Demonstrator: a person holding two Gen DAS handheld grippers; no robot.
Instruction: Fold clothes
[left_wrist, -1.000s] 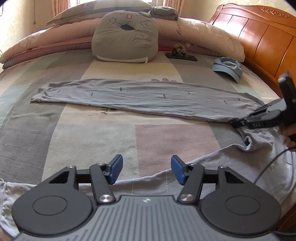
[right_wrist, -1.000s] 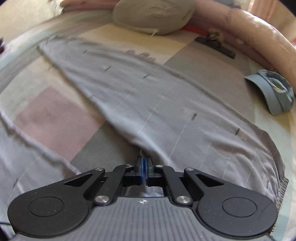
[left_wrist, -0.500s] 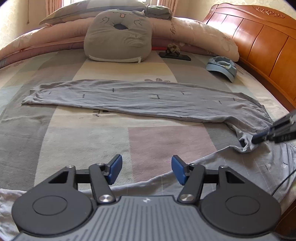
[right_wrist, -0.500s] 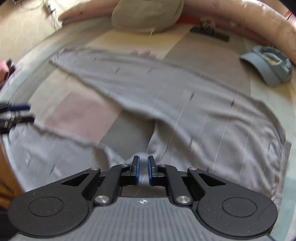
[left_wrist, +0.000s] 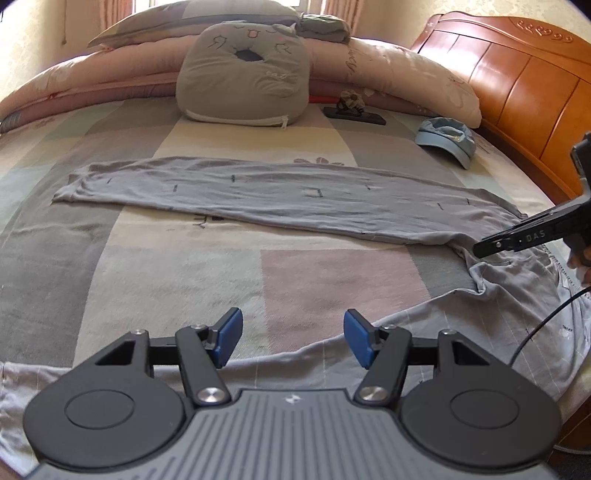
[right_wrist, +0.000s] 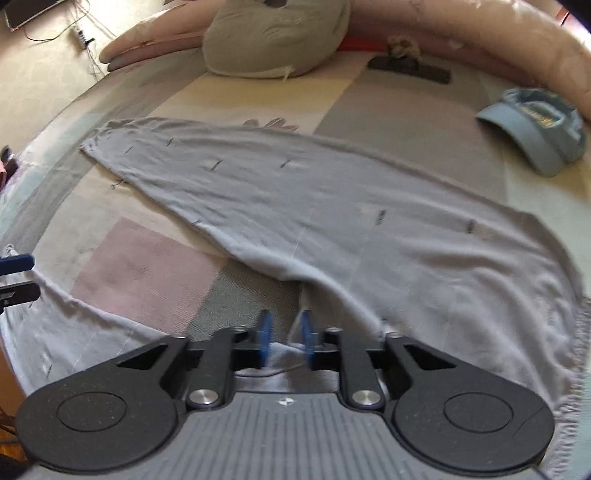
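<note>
A pair of grey trousers (left_wrist: 295, 199) lies spread on the bed, one leg stretched flat across the middle, the other along the near edge under my left gripper. My left gripper (left_wrist: 293, 341) is open and empty, just above the near leg's edge. My right gripper (right_wrist: 284, 334) is open, its blue pads a small gap apart over the crotch of the trousers (right_wrist: 332, 221), with cloth bunched between them. The right gripper also shows in the left wrist view (left_wrist: 517, 240) at the far right, at the crotch fold.
A grey cat-face cushion (left_wrist: 243, 74) and a rolled pink quilt (left_wrist: 388, 74) lie at the head of the bed. A blue cap (left_wrist: 447, 138) and a dark flat stand (left_wrist: 352, 112) sit on the patchwork bedspread. A wooden headboard (left_wrist: 517, 81) stands at right.
My right gripper, shut on the trousers' crotch a second ago, has opened and let the cloth drop. My left gripper has stayed open over the near leg.
</note>
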